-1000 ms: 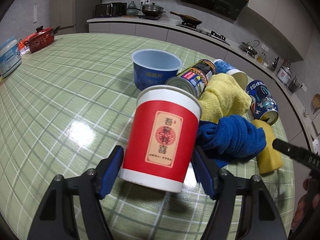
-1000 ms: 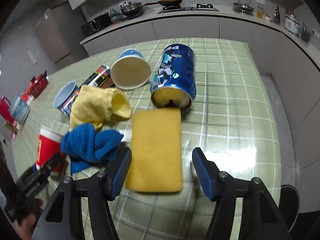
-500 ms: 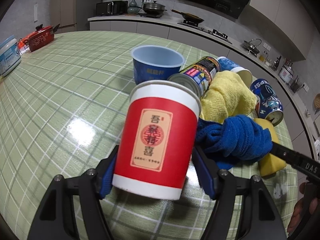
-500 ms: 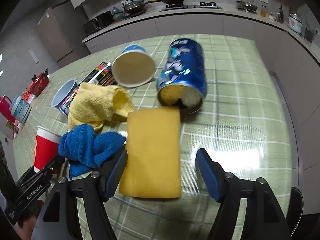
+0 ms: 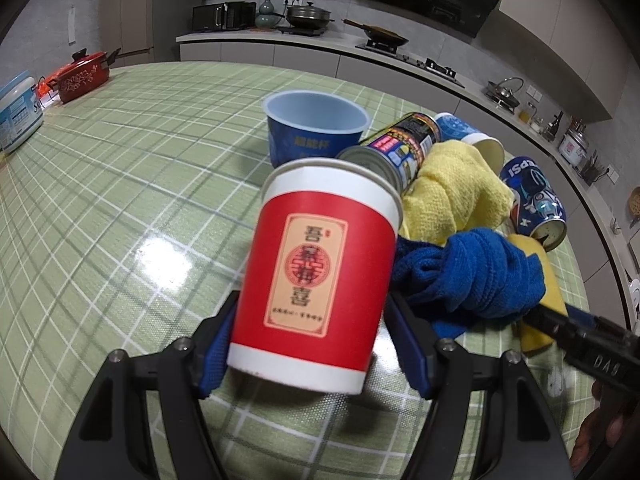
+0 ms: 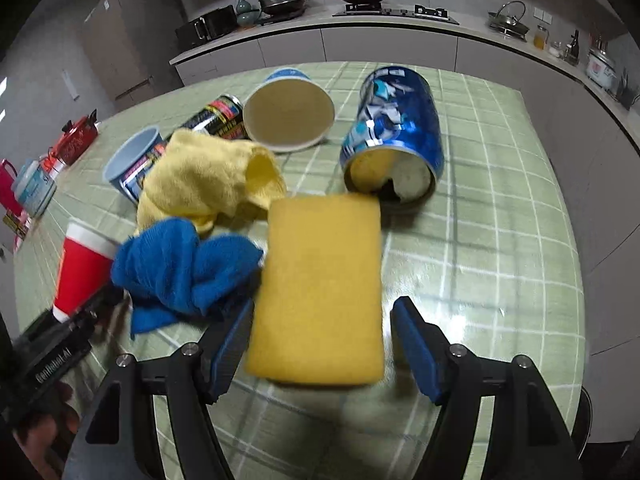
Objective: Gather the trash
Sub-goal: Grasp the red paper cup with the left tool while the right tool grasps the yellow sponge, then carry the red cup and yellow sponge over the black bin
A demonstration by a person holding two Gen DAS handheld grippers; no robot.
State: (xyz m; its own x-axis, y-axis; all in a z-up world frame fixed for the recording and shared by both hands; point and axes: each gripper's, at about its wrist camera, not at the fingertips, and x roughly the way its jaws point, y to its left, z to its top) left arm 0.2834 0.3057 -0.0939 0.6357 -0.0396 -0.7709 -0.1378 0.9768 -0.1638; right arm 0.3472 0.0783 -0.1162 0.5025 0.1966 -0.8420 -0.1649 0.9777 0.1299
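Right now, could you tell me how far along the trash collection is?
Nothing looks collected yet; no bin shows. In hand: the left tool is shut on the red paper cup, which is tilted. The right tool is open around the yellow sponge. Left on the table: the blue cup, the black can, the tipped paper cup and the Pepsi can.

Red pot (image 5: 83, 76) at table (image 5: 132, 184) edge; wok (image 5: 378, 35) on stove.
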